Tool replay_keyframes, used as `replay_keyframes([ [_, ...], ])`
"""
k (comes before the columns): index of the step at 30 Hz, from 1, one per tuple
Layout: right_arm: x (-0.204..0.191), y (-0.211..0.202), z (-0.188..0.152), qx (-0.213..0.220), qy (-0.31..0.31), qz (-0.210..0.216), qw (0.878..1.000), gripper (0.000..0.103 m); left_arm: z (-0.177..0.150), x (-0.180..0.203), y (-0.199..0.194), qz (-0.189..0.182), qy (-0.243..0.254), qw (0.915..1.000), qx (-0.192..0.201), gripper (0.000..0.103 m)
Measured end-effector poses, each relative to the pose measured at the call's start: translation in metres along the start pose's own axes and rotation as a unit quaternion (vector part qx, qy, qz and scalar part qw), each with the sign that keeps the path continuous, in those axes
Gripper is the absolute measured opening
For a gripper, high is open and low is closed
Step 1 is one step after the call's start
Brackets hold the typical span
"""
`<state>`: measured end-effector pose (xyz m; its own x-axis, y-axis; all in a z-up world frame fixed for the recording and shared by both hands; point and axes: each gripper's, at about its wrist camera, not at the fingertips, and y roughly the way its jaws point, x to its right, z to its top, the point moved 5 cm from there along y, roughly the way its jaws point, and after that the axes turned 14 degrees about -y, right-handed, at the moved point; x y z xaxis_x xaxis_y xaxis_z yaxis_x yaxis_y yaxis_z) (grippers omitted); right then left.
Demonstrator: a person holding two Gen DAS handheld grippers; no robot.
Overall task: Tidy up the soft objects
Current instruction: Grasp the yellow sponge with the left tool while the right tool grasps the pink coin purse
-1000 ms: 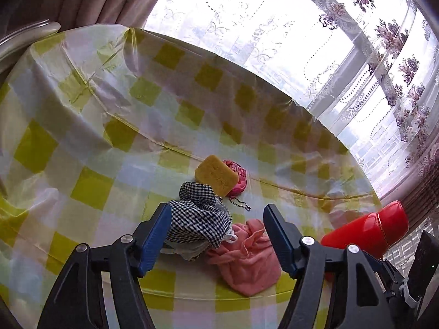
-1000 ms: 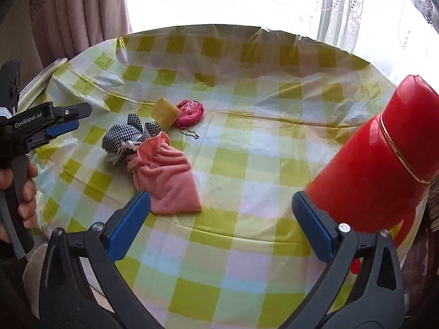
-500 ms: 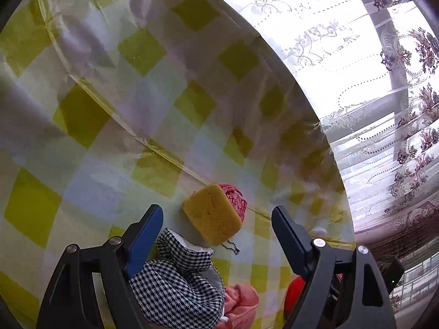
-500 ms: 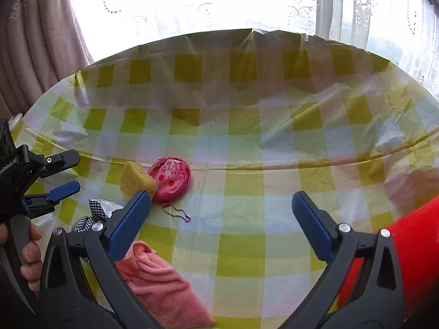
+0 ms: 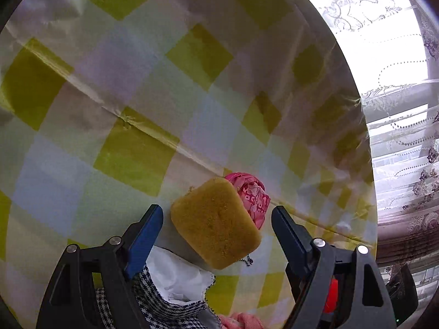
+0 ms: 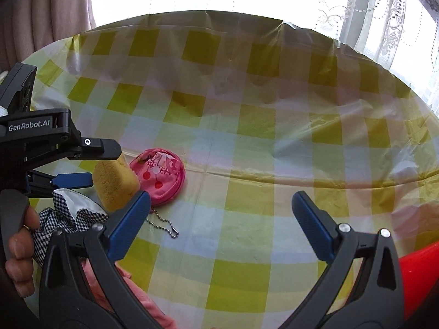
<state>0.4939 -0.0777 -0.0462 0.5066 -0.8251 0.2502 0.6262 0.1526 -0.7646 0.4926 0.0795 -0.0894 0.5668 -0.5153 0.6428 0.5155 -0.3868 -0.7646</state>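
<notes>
The left tongs [image 5: 216, 224] hang tilted down over a desk [image 5: 131, 87] covered in a yellow-and-white checked cloth, jaws spread wide on either side of a yellow sponge [image 5: 215, 223], neither blue pad touching it. The sponge lies against a pink pouch [image 5: 253, 194] with a bead chain [image 6: 162, 224] trailing from it; a checked bag [image 5: 170, 298] with white lining sits just beside the sponge, under the tongs' left jaw, and a pink cloth [image 5: 241, 322] shows at the bottom edge. The right tongs [image 6: 221, 216] are released as well, jaws far apart above bare cloth, nothing between them, the pouch near the left jaw. A hand [image 6: 19, 249] grips the left tool's handle. A red flask [image 6: 417, 277] stands at the lower right, lace curtains [image 5: 397, 109] behind the desk.
</notes>
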Motion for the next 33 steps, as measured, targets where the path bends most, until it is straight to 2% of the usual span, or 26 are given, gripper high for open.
replay_keyframes([
  [2,-0.007,0.003,0.001,0.001,-0.012,0.006,1.0,0.103,-0.002,0.003,0.005,0.019,0.019,0.9996,0.004,0.074],
  [3,-0.009,0.005,0.001,0.0,-0.017,0.007,1.0,0.103,-0.003,0.005,0.006,0.028,0.03,0.9991,0.008,0.066],
  [4,-0.012,0.007,0.001,-0.002,-0.021,0.009,1.0,0.103,-0.004,0.005,0.008,0.034,0.034,0.9988,0.006,0.062],
  [8,-0.02,0.013,0.003,-0.005,-0.031,0.022,0.999,0.103,-0.002,0.004,0.003,0.034,0.044,0.9982,0.024,0.055],
  [12,-0.028,0.019,0.006,-0.009,-0.035,0.033,0.999,0.103,0.005,0.0,-0.02,0.013,0.032,0.9977,0.058,0.055],
  [20,-0.051,0.039,0.02,-0.023,-0.051,0.07,0.996,0.103,0.013,0.0,-0.069,0.011,0.039,0.9885,0.146,0.055],
  [29,-0.067,0.072,0.033,-0.05,-0.063,0.093,0.992,0.103,0.014,-0.003,-0.078,-0.002,0.038,0.9873,0.154,0.055],
  [30,-0.068,0.076,0.033,-0.053,-0.062,0.093,0.992,0.101,0.014,-0.004,-0.078,-0.003,0.037,0.9872,0.155,0.055],
  [33,-0.071,0.085,0.031,-0.068,-0.063,0.104,0.99,0.082,0.014,-0.004,-0.081,-0.003,0.039,0.9864,0.16,0.055],
])
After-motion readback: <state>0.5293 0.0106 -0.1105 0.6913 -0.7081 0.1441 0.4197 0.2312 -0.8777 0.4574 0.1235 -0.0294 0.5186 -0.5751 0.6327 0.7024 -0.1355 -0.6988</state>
